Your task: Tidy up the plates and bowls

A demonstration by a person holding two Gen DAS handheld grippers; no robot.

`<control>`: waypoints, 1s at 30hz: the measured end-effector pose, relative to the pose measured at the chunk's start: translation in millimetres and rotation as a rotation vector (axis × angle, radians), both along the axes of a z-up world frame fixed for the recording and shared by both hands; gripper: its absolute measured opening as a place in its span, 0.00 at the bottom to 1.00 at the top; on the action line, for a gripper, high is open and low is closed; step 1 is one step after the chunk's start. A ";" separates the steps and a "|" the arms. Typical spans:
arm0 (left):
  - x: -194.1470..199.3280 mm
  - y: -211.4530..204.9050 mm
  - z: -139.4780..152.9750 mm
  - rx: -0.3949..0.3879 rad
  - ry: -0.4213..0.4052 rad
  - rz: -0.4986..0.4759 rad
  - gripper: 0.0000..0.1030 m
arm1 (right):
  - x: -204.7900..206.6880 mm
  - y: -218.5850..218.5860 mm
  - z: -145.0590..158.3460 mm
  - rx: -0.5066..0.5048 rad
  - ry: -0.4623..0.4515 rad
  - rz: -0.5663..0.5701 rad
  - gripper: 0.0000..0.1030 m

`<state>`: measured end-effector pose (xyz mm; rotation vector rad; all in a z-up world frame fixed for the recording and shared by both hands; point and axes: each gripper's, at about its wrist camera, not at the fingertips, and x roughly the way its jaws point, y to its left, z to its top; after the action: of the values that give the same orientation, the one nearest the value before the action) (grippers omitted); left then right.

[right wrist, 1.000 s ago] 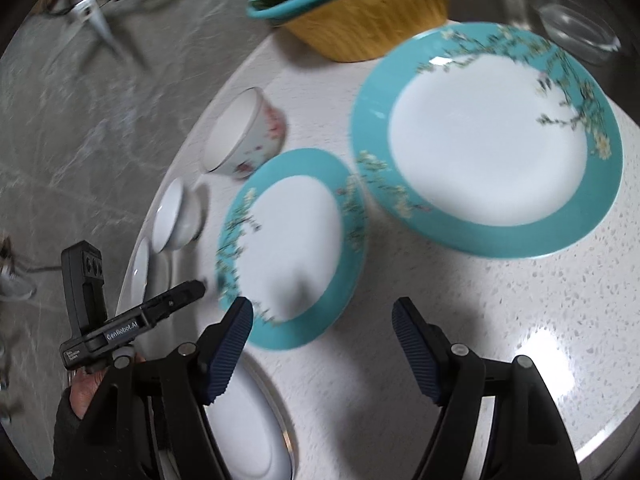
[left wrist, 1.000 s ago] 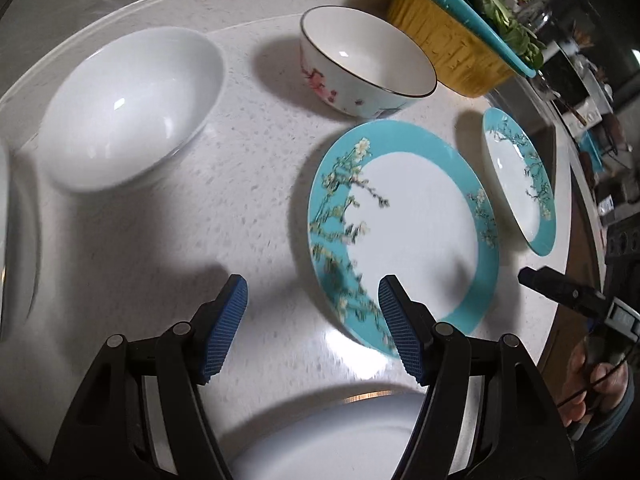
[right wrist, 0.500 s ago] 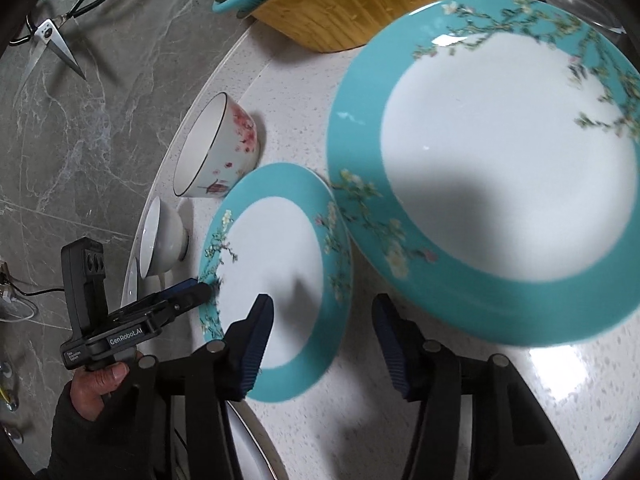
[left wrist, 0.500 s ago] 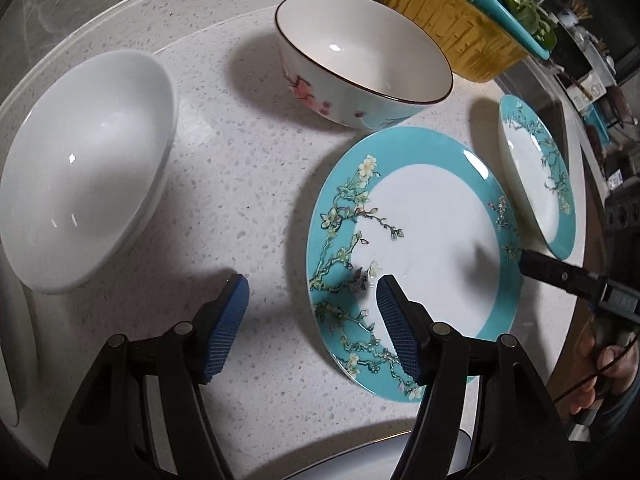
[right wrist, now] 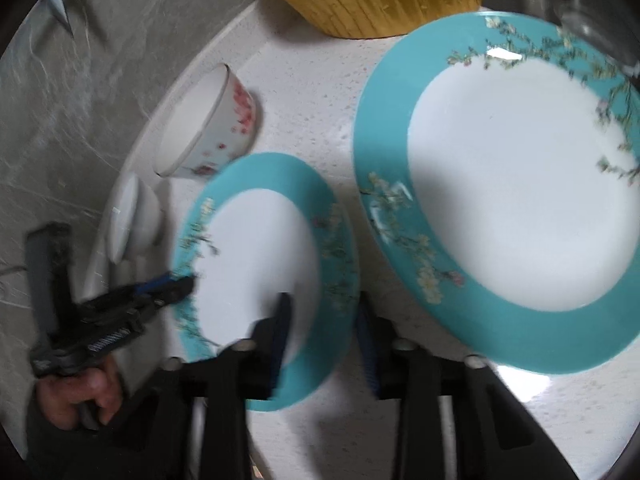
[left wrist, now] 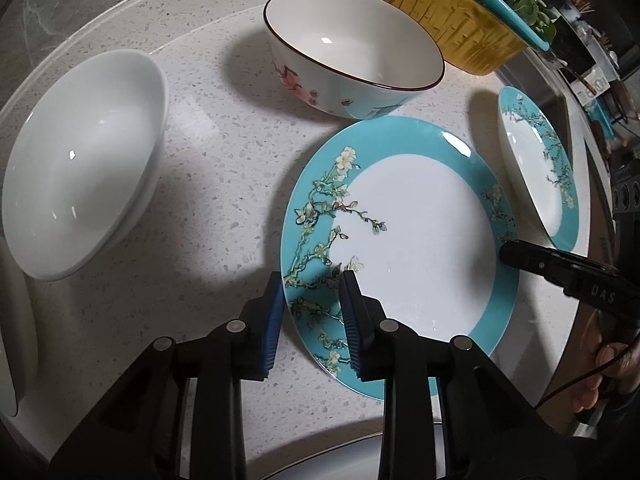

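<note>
Your left gripper (left wrist: 314, 306) is closing its jaws over the near rim of the smaller teal plate (left wrist: 404, 240); your right gripper (right wrist: 324, 332) is closing on that plate's opposite rim. Just beyond lies the larger teal plate (right wrist: 516, 196).

Both tools were matte black plastic. The left gripper (left wrist: 310, 312) had ribbed blue pads (left wrist: 352, 320) on angular black arms with round silver screws (left wrist: 236, 325). The right gripper (right wrist: 324, 336), blurred, matched it. At 3 o'clock in the left view, white letters marked its black body; a thin black cable ran past the hand (left wrist: 604, 364).
</note>
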<state>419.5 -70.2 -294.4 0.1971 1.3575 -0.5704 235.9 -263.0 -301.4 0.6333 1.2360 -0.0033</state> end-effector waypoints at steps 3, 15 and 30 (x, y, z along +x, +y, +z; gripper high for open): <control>-17.1 -7.3 3.3 0.026 -0.016 0.000 0.25 | -0.3 -3.0 -1.6 0.006 0.005 -0.017 0.16; -26.4 -16.5 6.2 0.048 -0.019 0.027 0.24 | 3.6 1.9 4.7 -0.031 -0.002 -0.015 0.15; -34.7 -3.3 17.0 0.026 -0.043 0.044 0.23 | 6.4 7.4 14.9 -0.053 -0.019 0.011 0.15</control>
<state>384.8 -73.5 -277.4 0.1994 1.3250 -0.5090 242.4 -255.6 -286.5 0.5794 1.2176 -0.0207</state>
